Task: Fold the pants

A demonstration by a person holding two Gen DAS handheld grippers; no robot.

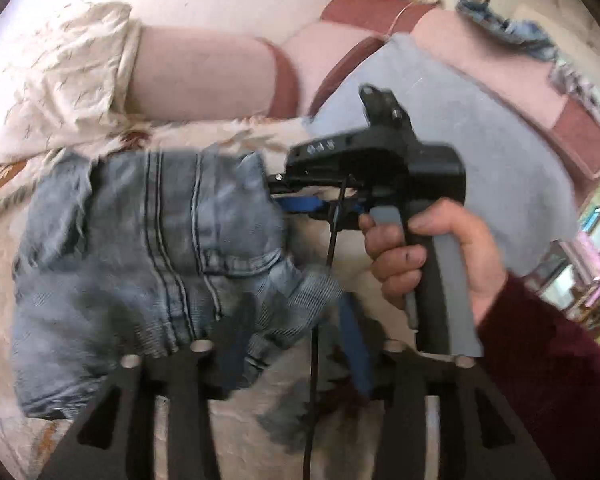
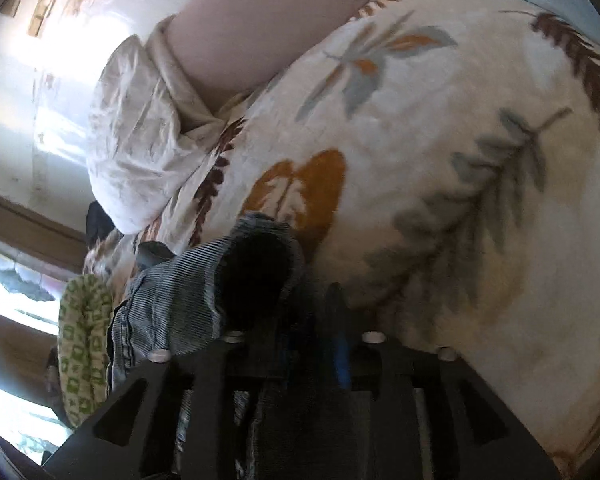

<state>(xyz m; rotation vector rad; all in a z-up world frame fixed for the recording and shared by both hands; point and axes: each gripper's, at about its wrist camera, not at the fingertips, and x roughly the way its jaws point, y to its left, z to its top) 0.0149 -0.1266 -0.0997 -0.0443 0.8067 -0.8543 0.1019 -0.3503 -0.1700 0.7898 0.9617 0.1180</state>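
The pants are faded blue jeans (image 1: 140, 248), held bunched above a floral bedspread (image 1: 260, 136). In the left wrist view my left gripper (image 1: 296, 340) is shut on a fold of the denim at its lower edge. The right gripper (image 1: 288, 196), held by a hand (image 1: 432, 252), pinches the jeans' right edge. In the right wrist view the right gripper (image 2: 300, 312) is shut on ribbed denim (image 2: 180, 300) that drapes over its fingers, with the bedspread (image 2: 420, 160) behind.
A cream pillow (image 1: 56, 76) and pink bolsters (image 1: 204, 72) lie at the bed's head. A grey cloth (image 1: 480, 152) lies to the right. More denim (image 1: 512, 32) sits far right. A green patterned cloth (image 2: 82, 344) hangs at the bed's edge.
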